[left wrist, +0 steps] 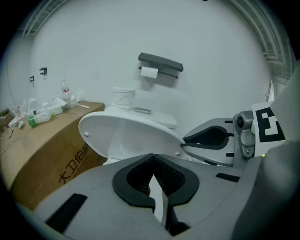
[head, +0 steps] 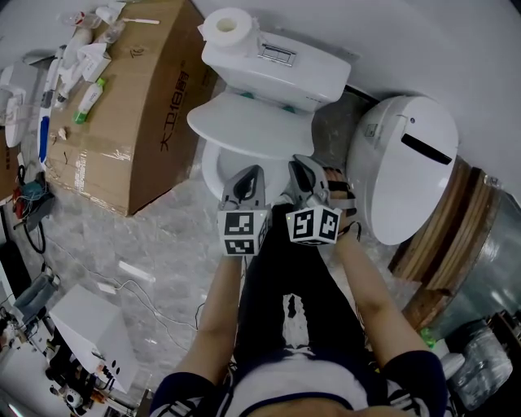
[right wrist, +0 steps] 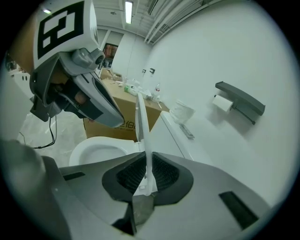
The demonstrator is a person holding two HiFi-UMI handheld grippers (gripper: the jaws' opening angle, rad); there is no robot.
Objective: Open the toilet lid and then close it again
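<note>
A white toilet stands against the wall, its lid point(head: 248, 124) lifted partway above the bowl point(head: 213, 169). My right gripper point(head: 298, 165) is shut on the lid's front right edge. In the right gripper view the lid point(right wrist: 142, 123) shows edge-on, clamped between the pads, with my right gripper point(right wrist: 146, 152) around it. My left gripper point(head: 253, 172) hovers just to the left over the bowl, shut and holding nothing. In the left gripper view my left gripper point(left wrist: 153, 154) points at the lid's underside point(left wrist: 126, 136), and the right gripper point(left wrist: 208, 138) shows at the lid's rim.
A roll of paper point(head: 228, 24) sits on the tank point(head: 281, 69). A big cardboard box point(head: 142, 106) with bottles on top stands left of the toilet. Another white toilet part point(head: 411, 163) rests on a wooden spool at the right. Cables lie on the floor at the left.
</note>
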